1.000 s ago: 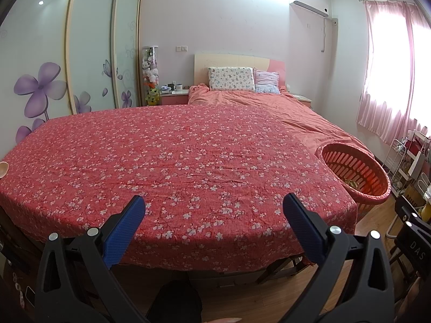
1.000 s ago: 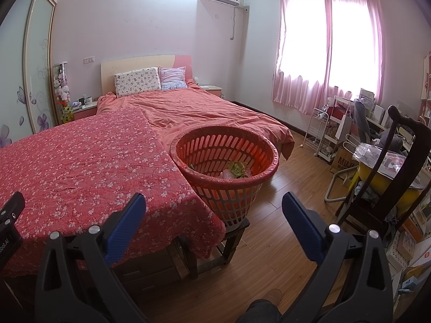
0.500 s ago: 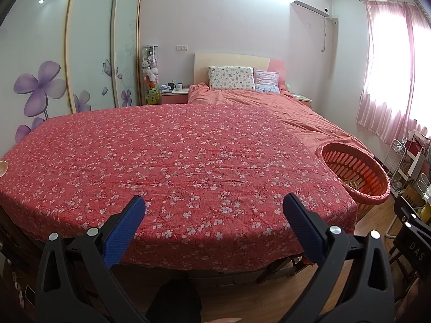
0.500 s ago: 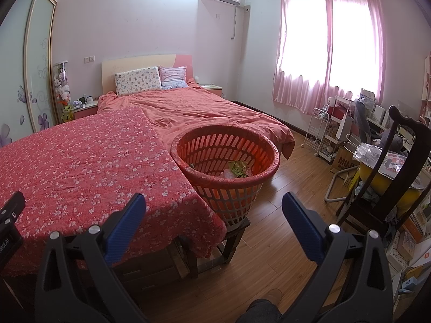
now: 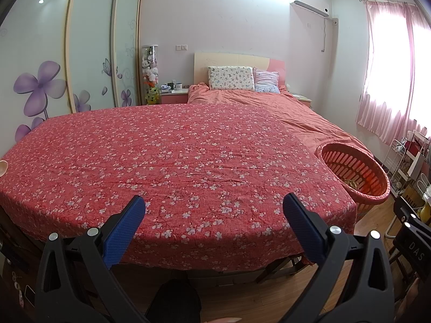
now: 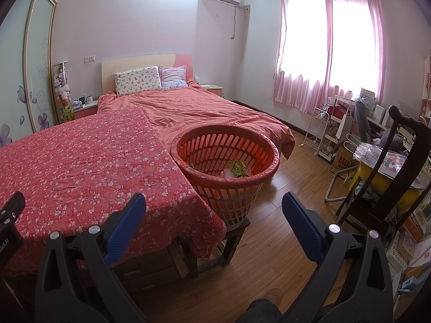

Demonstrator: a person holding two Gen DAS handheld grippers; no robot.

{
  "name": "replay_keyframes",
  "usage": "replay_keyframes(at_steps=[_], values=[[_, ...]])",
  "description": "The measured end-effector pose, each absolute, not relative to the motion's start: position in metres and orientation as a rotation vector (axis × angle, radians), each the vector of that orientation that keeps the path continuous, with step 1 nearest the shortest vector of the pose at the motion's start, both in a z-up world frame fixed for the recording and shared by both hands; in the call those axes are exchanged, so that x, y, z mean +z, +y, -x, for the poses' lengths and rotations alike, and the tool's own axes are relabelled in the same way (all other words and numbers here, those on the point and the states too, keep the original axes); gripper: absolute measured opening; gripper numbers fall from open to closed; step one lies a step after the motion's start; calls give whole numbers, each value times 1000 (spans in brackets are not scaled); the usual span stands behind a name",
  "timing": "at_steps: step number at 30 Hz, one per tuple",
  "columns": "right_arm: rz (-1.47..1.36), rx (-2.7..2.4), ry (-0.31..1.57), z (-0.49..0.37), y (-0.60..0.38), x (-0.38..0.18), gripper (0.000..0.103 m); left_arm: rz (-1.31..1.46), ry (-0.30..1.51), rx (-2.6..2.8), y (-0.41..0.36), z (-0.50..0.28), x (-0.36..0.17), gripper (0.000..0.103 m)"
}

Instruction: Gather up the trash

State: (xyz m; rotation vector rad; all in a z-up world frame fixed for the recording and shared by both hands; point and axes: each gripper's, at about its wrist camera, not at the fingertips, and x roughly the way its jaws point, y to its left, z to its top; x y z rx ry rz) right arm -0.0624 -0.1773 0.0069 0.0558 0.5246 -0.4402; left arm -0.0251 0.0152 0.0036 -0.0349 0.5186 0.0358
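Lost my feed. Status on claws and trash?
Left claw open, empty. Right claw open, empty. Trash sits in orange basket beside floral cloth. Nothing blocking.

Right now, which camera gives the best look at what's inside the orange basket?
The right wrist view. It looks down into the orange basket, showing green and pale scraps at the bottom. The left wrist view catches the basket only at its right edge, where its near wall hides most of the contents.

A table (image 5: 188, 266) is draped in a red flowered cloth (image 5: 172, 167), with only a pale round thing (image 5: 3, 167) at its left edge. Just beside its right end, an orange basket (image 6: 229, 188) stands on a dark wooden stool (image 6: 229, 242) on the wood floor (image 6: 282, 242).
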Motion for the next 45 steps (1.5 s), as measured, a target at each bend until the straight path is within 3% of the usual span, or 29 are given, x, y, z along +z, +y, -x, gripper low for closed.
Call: replay_keyframes(at_steps=[45], values=[[-59,-438,527,62,-178,7,99,11,515,39,12,24,6,101]])
